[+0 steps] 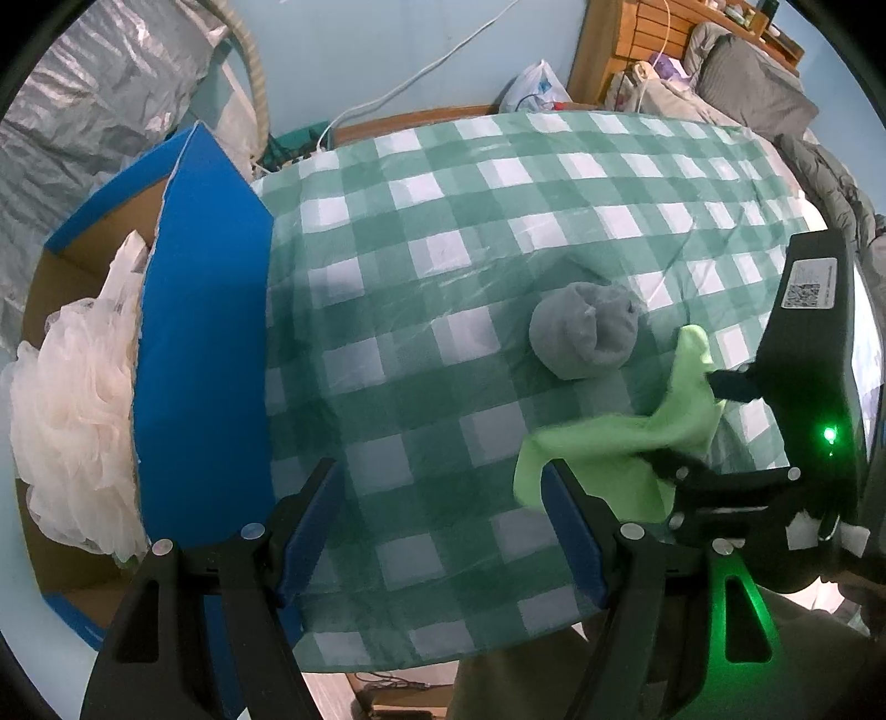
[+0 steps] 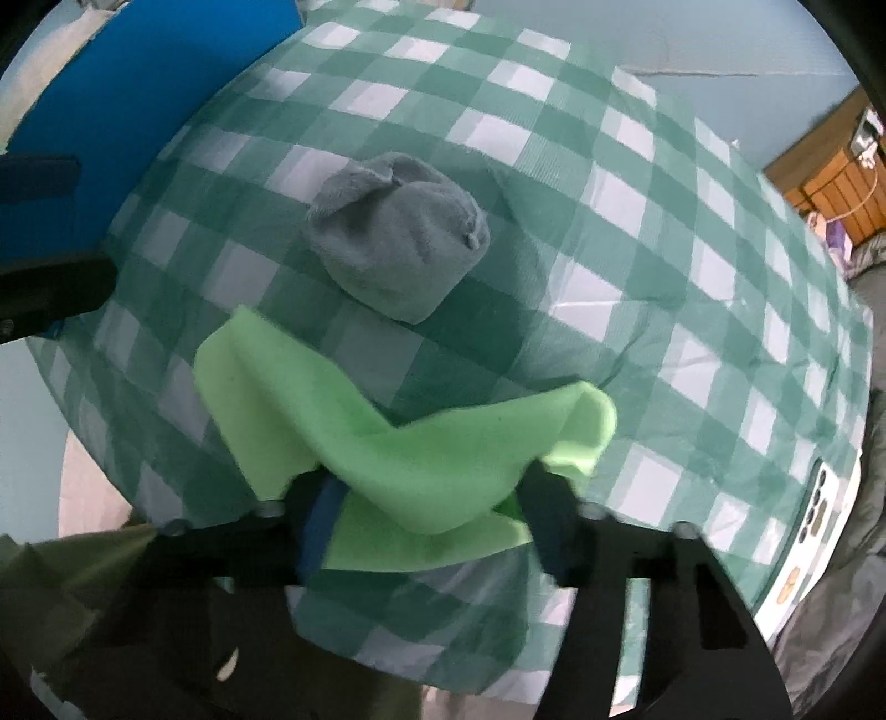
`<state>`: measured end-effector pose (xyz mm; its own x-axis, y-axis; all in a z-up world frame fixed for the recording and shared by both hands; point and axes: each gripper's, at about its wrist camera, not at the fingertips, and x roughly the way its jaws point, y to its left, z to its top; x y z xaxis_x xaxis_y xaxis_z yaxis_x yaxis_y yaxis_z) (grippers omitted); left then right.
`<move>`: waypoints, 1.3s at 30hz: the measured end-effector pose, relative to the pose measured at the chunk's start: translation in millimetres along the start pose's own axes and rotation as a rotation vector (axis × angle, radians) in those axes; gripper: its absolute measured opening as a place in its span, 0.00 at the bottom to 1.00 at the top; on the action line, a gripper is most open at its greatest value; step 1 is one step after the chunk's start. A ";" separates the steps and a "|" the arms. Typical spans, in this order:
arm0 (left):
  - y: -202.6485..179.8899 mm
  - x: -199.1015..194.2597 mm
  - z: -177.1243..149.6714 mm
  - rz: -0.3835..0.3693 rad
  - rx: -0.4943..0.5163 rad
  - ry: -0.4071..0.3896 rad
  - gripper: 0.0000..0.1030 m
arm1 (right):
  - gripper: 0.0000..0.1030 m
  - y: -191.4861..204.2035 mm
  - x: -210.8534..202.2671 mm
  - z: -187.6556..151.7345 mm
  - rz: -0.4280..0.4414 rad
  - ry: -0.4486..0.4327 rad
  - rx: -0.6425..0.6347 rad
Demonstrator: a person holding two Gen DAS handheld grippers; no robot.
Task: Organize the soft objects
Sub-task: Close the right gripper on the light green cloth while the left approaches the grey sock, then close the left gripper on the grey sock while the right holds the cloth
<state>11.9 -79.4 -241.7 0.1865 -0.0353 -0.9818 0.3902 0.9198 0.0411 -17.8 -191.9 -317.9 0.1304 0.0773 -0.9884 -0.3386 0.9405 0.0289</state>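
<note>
While the table lay under its green-and-white checked cloth (image 1: 443,232), a blue cardboard box (image 1: 205,310) stood at its left edge, its flap upright against the cloth. Inside the box sat a pale mesh bath pouf (image 1: 72,421) with a piece of crumpled white plastic (image 1: 124,271) behind it. Just right of the box, low in the left wrist view, the left gripper (image 1: 443,531) hung over the cloth with its blue-padded fingers spread wide and nothing between them.

Farther right, near the middle of the table, a grey rolled sock bundle (image 1: 584,329) rested on the cloth, apart from both grippers. In the right wrist view the same grey bundle (image 2: 398,232) lay just beyond the far edge of a light green cloth (image 2: 410,454).

That light green cloth (image 1: 609,443) was pinched in the right gripper (image 2: 426,498), whose fingers were closed on its bunched middle; its loose corners drooped to either side, and whether they touched the tablecloth could not be told. From the left wrist camera the right gripper (image 1: 686,437) entered from the right side, with a green light glowing on its black body.

Beyond the table's far right corner stood a wooden slatted headboard (image 1: 642,50) with grey bedding (image 1: 758,83) piled beside it, and a white plastic bag (image 1: 534,88) rested near the wall.
</note>
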 end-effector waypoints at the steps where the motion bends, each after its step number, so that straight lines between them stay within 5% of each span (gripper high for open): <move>1: -0.6 -0.2 0.7 0.000 0.001 0.000 0.73 | 0.32 -1.0 -1.7 -0.2 0.004 -0.003 0.003; 2: -1.8 -0.5 1.7 0.000 0.002 -0.002 0.73 | 0.16 -3.2 -2.9 -0.5 0.013 -0.001 0.012; 6: -6.6 -0.9 6.3 -0.006 0.010 -0.007 0.73 | 0.11 -14.1 -7.8 -3.9 0.057 -0.007 0.047; 31: -62.1 13.7 47.9 -0.047 0.060 -0.005 0.81 | 0.09 -140.2 -47.8 -18.6 0.005 -0.085 0.251; 39: -70.2 33.7 62.3 -0.055 0.004 0.023 0.81 | 0.09 -147.0 -43.1 -8.6 0.006 -0.101 0.249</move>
<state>46.9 -169.6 -266.2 0.1437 -0.0766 -0.9867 0.4030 0.9151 -0.0123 18.4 -336.3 -280.8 0.2257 0.1041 -0.9686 -0.1019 0.9913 0.0828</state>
